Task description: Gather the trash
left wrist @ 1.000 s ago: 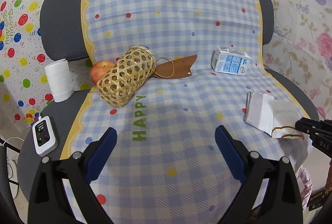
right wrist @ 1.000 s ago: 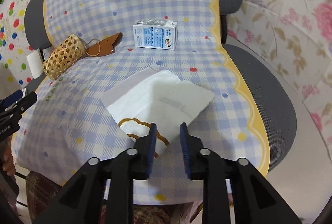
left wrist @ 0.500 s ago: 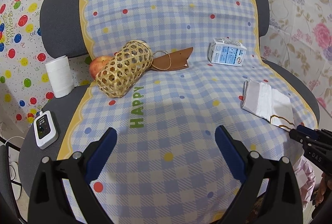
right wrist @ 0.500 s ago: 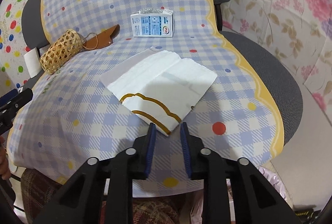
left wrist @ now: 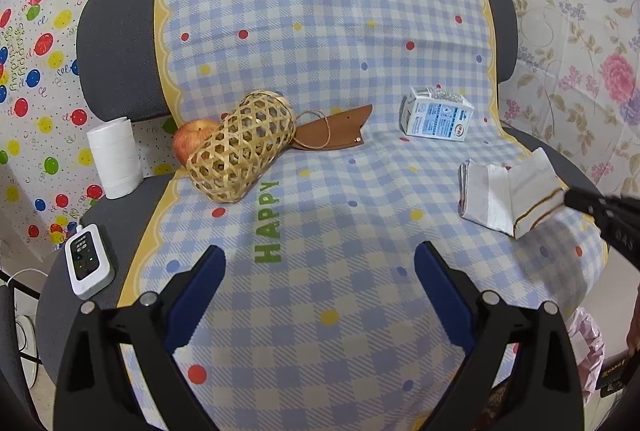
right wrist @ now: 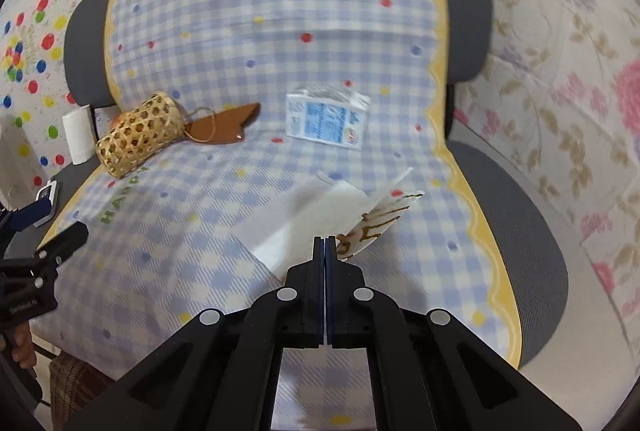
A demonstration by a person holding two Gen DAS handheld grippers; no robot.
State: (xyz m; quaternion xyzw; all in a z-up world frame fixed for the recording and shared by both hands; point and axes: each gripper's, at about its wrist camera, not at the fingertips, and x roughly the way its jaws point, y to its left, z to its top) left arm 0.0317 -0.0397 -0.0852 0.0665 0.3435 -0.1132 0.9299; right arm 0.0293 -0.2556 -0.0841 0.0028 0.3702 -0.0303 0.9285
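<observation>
A white paper bag with a gold wavy trim [right wrist: 320, 219] lies at the right of the checked cloth on the chair seat; it also shows in the left wrist view [left wrist: 508, 191]. My right gripper [right wrist: 325, 243] is shut on the bag's near corner and lifts that edge off the cloth; it enters the left wrist view at the right [left wrist: 572, 197]. A blue-and-white milk carton [left wrist: 438, 115] lies on its side behind the bag, also in the right wrist view [right wrist: 326, 121]. My left gripper [left wrist: 320, 271] is open and empty, above the front of the seat.
A woven bamboo basket [left wrist: 244, 147] lies on its side with an apple [left wrist: 192, 145] behind it and a brown leather sheath [left wrist: 332, 129] beside it. A white roll [left wrist: 114, 157] and a small white device [left wrist: 86, 261] sit at the seat's left edge. A pink bag [left wrist: 588, 343] hangs below right.
My right gripper has closed on the paper bag's corner and raised it, so the bag folds up. My left gripper has stayed open and moved a little closer to the seat.
</observation>
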